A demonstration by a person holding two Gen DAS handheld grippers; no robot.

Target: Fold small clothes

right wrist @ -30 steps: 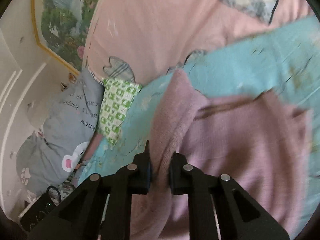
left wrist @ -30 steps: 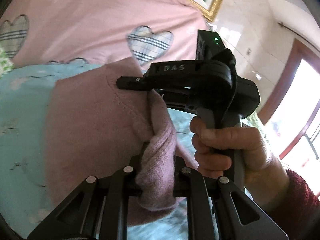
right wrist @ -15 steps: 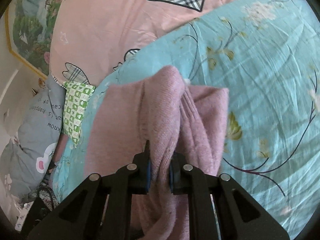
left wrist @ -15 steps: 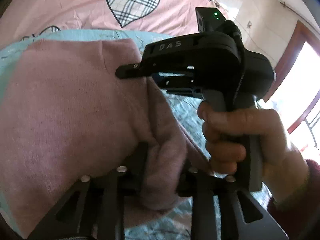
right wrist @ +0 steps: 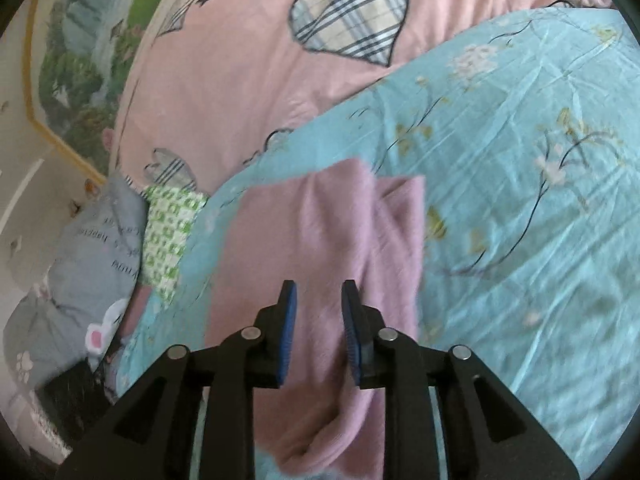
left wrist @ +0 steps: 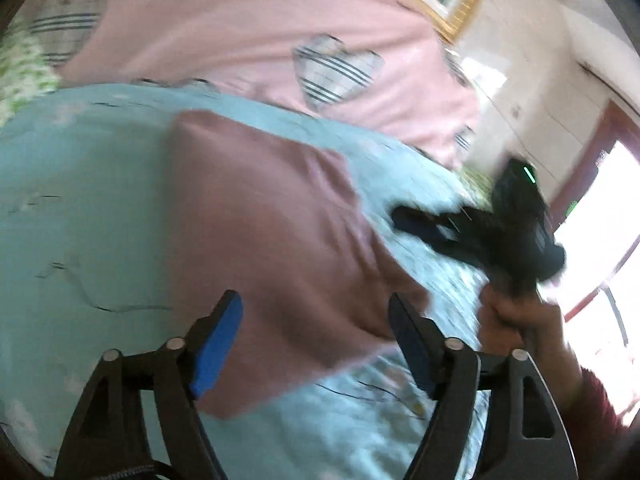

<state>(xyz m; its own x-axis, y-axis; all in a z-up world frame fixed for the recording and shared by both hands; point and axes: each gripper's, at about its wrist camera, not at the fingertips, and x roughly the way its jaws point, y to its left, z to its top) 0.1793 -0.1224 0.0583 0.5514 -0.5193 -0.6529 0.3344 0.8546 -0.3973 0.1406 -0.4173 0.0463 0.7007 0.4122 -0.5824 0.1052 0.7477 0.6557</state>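
1. Here there is one pink sweater, folded and lying flat on one blue floral sheet.
2. Behind the sheet lies one pink cover with plaid hearts; three hearts show in the right view.
3. At the left edge of the right view there is one grey pillow and one green checked cloth beside it.
4. There are two grippers. The left gripper has its jaws wide and still opening; the sweater lies under and between them, but the pads do not press it.
5. The right gripper is narrower and also opening; the knit shows in the gap, and the pads stand free of it. In the left view a hand holds it off the sweater's right edge.
6. One second ago both grippers pinched a fold of the sweater and held it up; now both have let go and the sweater rests on the sheet.
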